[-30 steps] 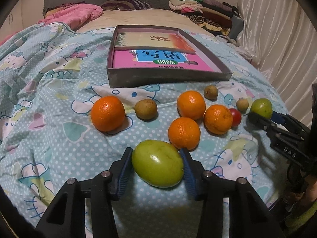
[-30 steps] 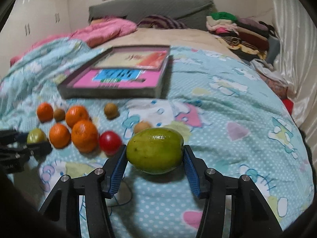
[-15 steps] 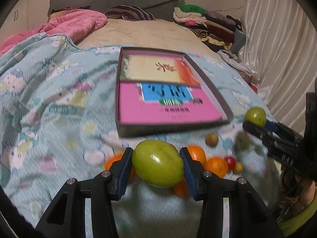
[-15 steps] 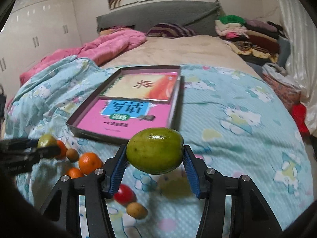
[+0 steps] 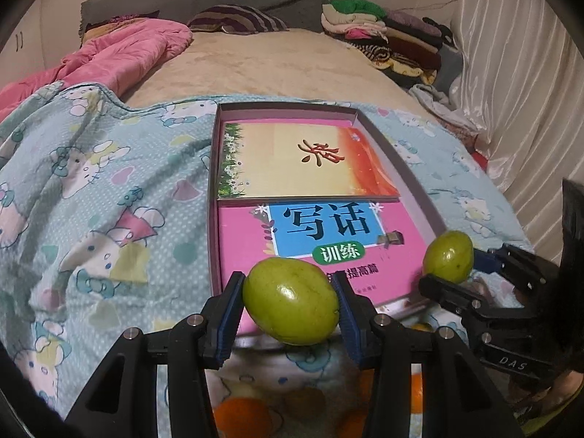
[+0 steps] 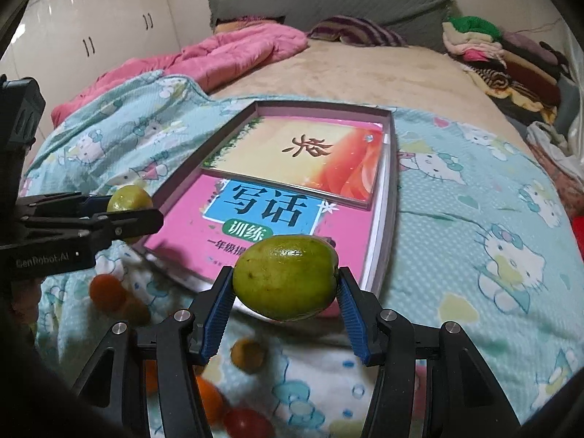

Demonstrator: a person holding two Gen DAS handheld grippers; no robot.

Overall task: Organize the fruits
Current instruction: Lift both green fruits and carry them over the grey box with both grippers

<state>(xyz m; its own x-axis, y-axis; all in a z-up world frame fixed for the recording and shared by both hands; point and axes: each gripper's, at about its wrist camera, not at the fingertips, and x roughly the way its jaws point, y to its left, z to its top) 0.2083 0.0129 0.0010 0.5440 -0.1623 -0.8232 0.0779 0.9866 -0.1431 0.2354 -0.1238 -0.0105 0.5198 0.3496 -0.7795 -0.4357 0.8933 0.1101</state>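
My left gripper [image 5: 288,306] is shut on a green fruit [image 5: 290,301], held in the air over the near edge of a shallow grey box [image 5: 416,197] lined with pink and orange books. My right gripper [image 6: 284,288] is shut on a larger green fruit [image 6: 285,278], also above the box's near edge [image 6: 390,197]. Each gripper shows in the other's view: the right one [image 5: 450,266] at the box's near right corner, the left one [image 6: 129,204] at its near left side. Oranges [image 6: 106,292], a small brown fruit [image 6: 248,356] and a red fruit [image 6: 246,423] lie blurred on the blanket below.
The box rests on a light blue cartoon-print blanket [image 5: 109,200] on a bed. A pink quilt [image 5: 120,54] and striped pillow [image 5: 237,18] lie at the head. Folded clothes [image 5: 383,36] are stacked at the far right, beside a white curtain [image 5: 518,91]. White wardrobes [image 6: 91,36] stand at the left.
Both grippers have lifted their green fruits off the blanket and carried them forward towards the box. The loose oranges and small fruits have slid to the bottom of both views.
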